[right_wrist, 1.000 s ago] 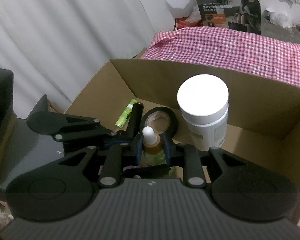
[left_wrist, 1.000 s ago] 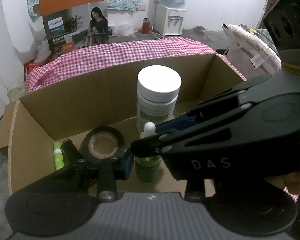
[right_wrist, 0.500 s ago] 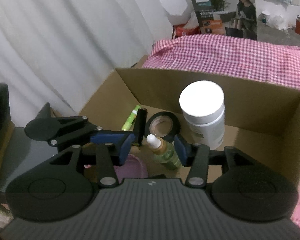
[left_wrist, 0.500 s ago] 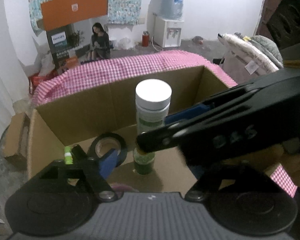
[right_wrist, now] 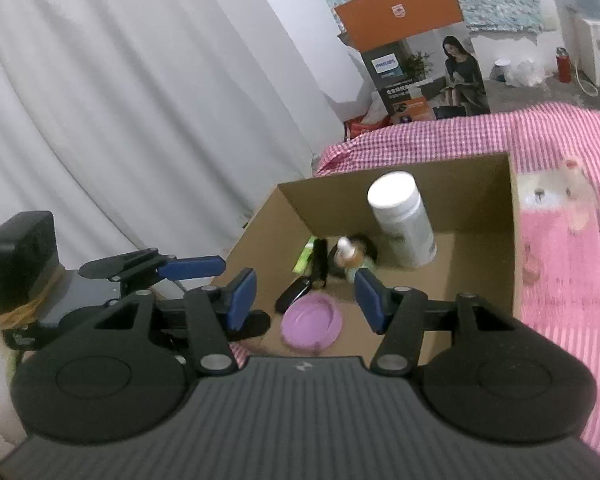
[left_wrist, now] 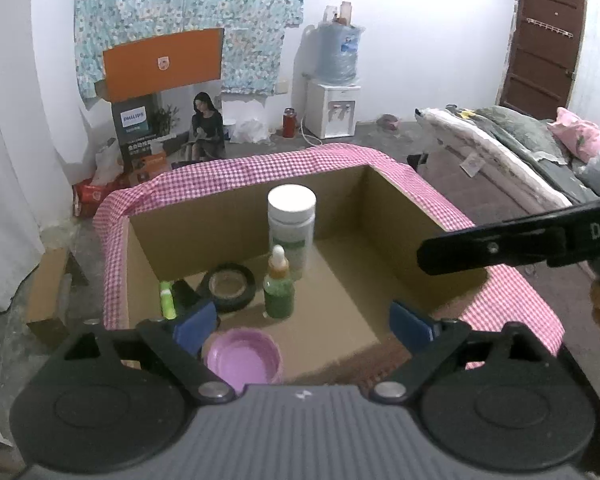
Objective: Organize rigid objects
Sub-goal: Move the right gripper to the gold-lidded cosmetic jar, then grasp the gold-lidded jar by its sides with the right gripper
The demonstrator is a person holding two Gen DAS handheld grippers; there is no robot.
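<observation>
Both grippers have pulled back and up from the cardboard box (left_wrist: 412, 236) since the earlier frames, when the right one was pinched on the dropper bottle (left_wrist: 279, 289) and the left one sat low over the tape. Now that bottle stands free and upright on the box floor, just in front of the white-capped jar (left_wrist: 291, 225), with the roll of black tape (left_wrist: 229, 287) lying flat just to its left.

From the left wrist view, the left gripper (left_wrist: 303, 321) has its jaws spreading wide with nothing between the blue pads; the purple bowl (left_wrist: 244, 361) only shows beneath them, near the box's front wall. The right gripper (right_wrist: 302, 295) has its jaws still opening too, about halfway, and also empty. A green tube and a dark stick (left_wrist: 183, 293) lean in the left corner beside the tape.

So 5 or so items look stowed, and the step in hand reads to me as the retreat after a placement. To do it well, I'd say lift clear of the box rim before swinging sideways, since the dropper bottle is tall, narrow and easy to tip with a trailing finger, and the jar behind it would go next. Keep the jaws spread until they are well out.

On the pink checked cloth (right_wrist: 556, 280) to the right of the box something pale lies blurred; I cannot tell what it is.
</observation>
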